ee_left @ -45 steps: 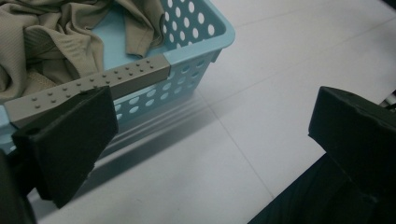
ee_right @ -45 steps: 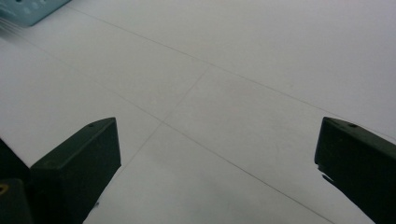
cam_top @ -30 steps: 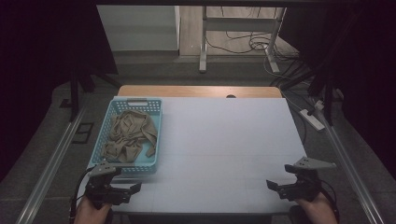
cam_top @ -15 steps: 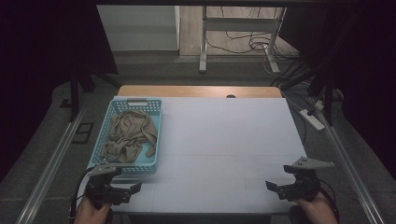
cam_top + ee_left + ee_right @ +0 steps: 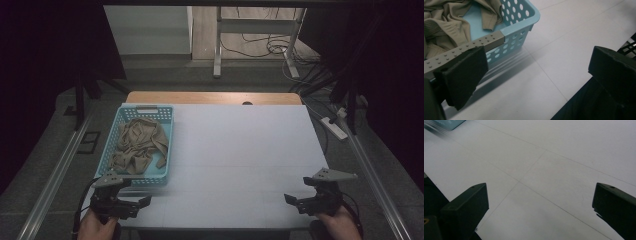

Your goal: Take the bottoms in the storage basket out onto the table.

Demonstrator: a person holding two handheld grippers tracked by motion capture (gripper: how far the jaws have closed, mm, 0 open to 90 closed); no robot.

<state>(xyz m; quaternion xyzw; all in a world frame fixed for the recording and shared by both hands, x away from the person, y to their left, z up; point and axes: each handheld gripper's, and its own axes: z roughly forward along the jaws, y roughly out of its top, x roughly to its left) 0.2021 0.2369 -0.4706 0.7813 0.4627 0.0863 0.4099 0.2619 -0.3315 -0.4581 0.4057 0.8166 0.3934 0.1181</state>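
at the left side of the white table (image 5: pixel 240 150), the light blue perforated basket (image 5: pixel 167 131) holds the crumpled tan garment (image 5: pixel 137 145), all of it inside the walls. judging from this, nothing is taken out yet and the whole job remains. the left gripper (image 5: pixel 140 202) hangs just before the basket's near rim, jaws spread wide, holding and touching nothing. the right gripper (image 5: pixel 295 200) sits well apart at the near right edge over bare table, likewise wide and empty.
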